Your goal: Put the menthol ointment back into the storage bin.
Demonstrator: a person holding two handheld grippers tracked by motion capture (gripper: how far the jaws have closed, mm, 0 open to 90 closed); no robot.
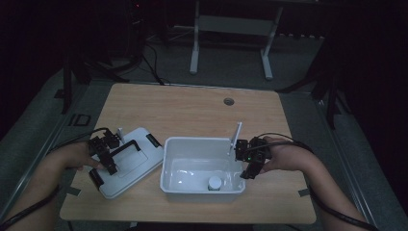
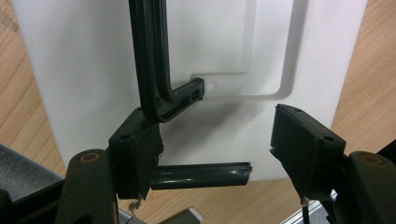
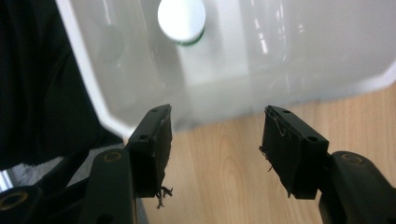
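Here the lid (image 1: 130,161) lies flat on the table (image 1: 192,110), left of the bin (image 1: 202,144). Left gripper (image 1: 109,161) gapes over its black handle (image 2: 154,70), gripping nothing. Right gripper (image 3: 215,140), jaws apart and empty, hangs beside the bin holding a bottle (image 3: 181,19).

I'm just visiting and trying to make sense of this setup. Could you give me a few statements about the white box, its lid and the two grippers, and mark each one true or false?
1. The lid lies on the table to the left of the white box. True.
2. The box is closed with its lid. False: the box stands open, the lid beside it.
3. A small white-capped container stands inside the box. True.
4. The right gripper holds the container. False: its jaws stand apart with nothing between them, outside the box wall.
5. The left gripper is over the lid, near a black latch. True.
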